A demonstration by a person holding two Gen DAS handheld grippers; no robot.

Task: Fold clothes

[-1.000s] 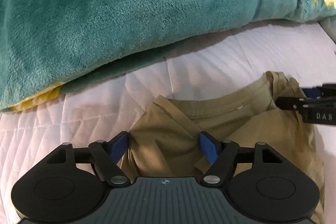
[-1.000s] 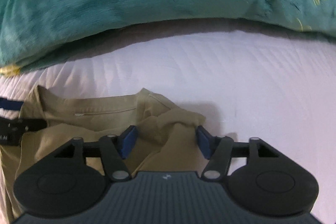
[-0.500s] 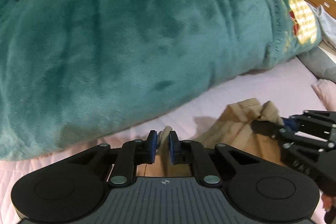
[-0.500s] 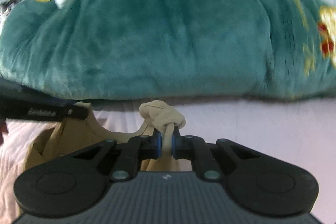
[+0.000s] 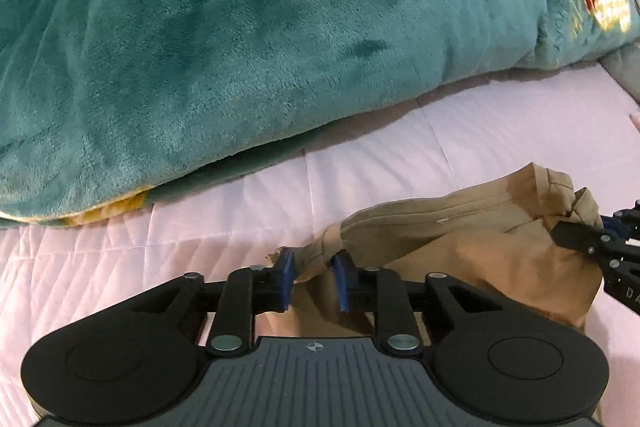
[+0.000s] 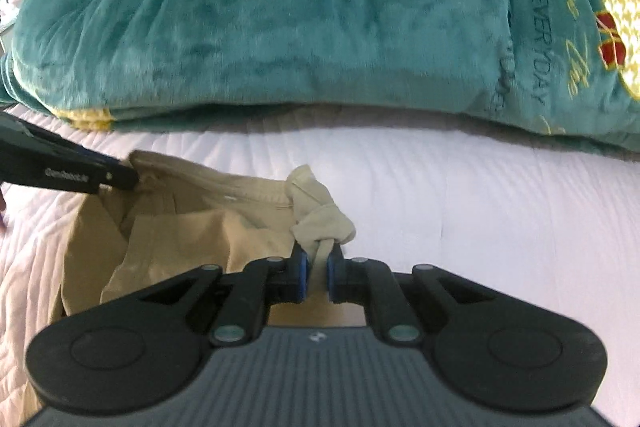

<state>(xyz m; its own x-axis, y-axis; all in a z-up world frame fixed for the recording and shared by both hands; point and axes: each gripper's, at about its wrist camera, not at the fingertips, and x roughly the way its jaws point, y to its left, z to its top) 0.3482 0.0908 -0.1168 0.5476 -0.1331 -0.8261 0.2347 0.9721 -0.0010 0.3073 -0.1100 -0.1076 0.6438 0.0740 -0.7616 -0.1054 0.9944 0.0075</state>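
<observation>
The left gripper has its blue jaws a little apart, with a bunched corner of the tan shirt between them. The cloth touches the pads, but the jaws look partly open, so I cannot tell if they truly pinch it. The right gripper has its jaws nearly together, clamped on a twisted lump of the same shirt. The lump pokes up above the jaws like a little knot.

The shirt is soft, thin and wrinkly. Its neck edge runs as a straight seam between the two grippers. The top edge looks lifted a bit, and the rest sags down in loose folds onto the bed. The shirt is in the near part of the bed, right in front of both grippers.

Each gripper is black, with two round discs at its sides and a ridged gray body. Both point forward, low over the bed. In the left view the right gripper's tip comes in from the right edge and touches the shirt's far corner.

The bed cover is pale pink with stitched lines. Behind the shirt lies a big, fluffy green blanket with yellow patterns and some letters. It is puffed up like a hill.
</observation>
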